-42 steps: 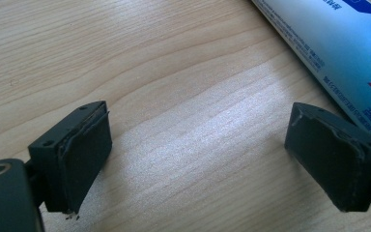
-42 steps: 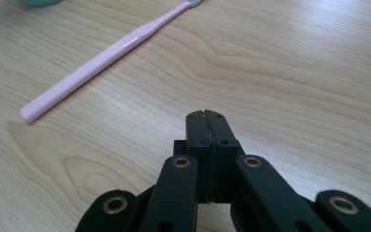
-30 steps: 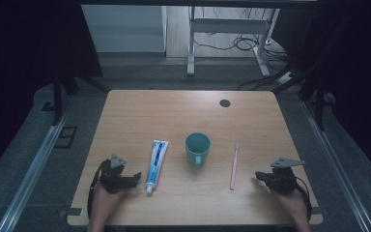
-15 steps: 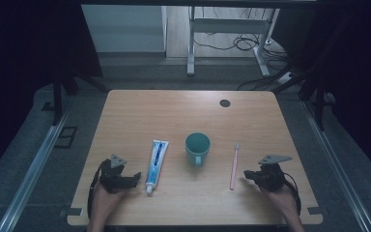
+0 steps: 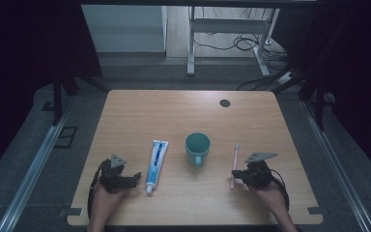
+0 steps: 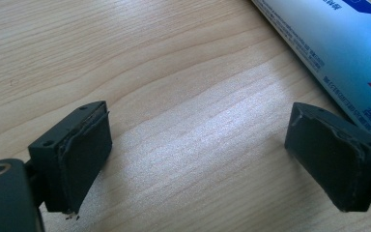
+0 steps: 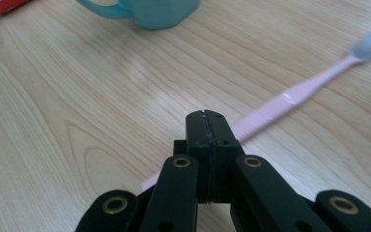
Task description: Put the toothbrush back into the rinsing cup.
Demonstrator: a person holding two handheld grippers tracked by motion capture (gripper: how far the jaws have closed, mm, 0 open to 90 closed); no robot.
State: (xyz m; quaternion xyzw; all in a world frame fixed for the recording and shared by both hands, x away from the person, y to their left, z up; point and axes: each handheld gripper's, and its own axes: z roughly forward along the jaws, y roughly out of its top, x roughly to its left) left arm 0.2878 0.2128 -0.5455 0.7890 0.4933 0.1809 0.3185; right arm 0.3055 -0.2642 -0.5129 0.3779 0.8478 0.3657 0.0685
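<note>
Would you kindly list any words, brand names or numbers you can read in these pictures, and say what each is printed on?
None can be read for certain.
Toothpaste tube: fine print runs along its edge in the left gripper view, too small and skewed to read; the high view shows blue markings, blurred.
Teal mug: no print visible.
Pink toothbrush: no print visible.

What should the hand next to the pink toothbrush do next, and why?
Probably open the right gripper. Its jaws are pressed shut and hover over the handle of the pink plastic toothbrush, which lies flat on the wooden table with nothing gripping it. Shut jaws cannot take the handle, so they likely must spread first.
</note>
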